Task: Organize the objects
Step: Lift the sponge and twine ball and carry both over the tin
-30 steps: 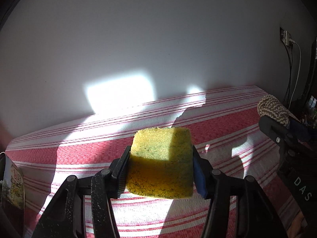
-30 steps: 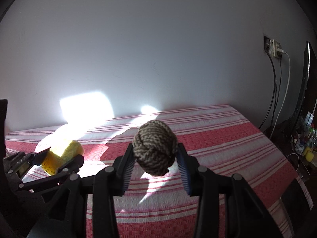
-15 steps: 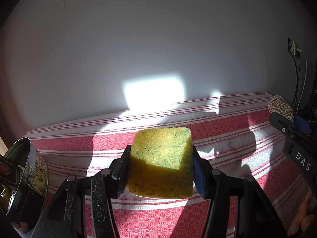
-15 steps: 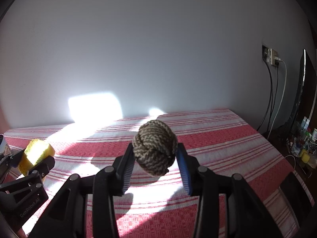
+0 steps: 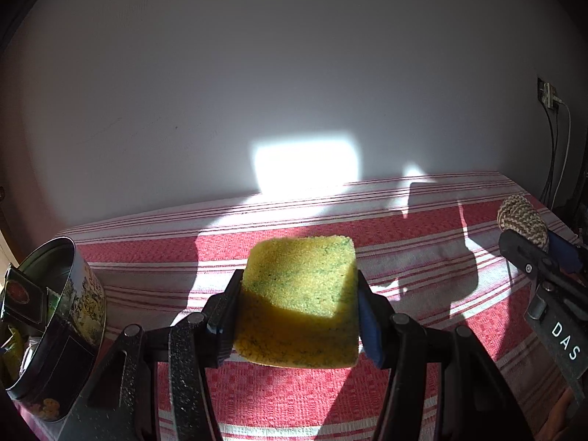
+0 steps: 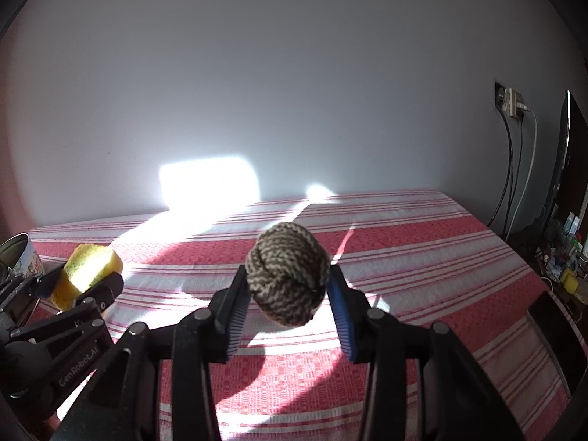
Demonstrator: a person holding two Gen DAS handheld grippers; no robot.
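So in the left wrist view, the left gripper (image 5: 299,314) sits bottom centre, clamped on a square yellow sponge with green flecks (image 5: 299,301), pads pressing both sides and the sponge held up off the red-and-white striped woven cloth (image 5: 422,253). Lower left of the frame there's a round printed metal tin (image 5: 60,330), open on top, with a dark little box poking out of it, though what else is inside is too dark to make out. Far right edge you can see the right gripper (image 5: 529,242) squeezing a brown-and-tan braided rope knot ball (image 5: 520,217). Over to the right wrist view: same rope ball is dead centre, pinched between the black arms with blue pads and hanging above the cloth. The sponge shows up at the left edge in the other gripper, with the tin's rim just peeking in behind it. A white wall (image 6: 294,92) fills the top, with a bright sun patch, and a wall socket with cables (image 6: 509,104) at the upper right.
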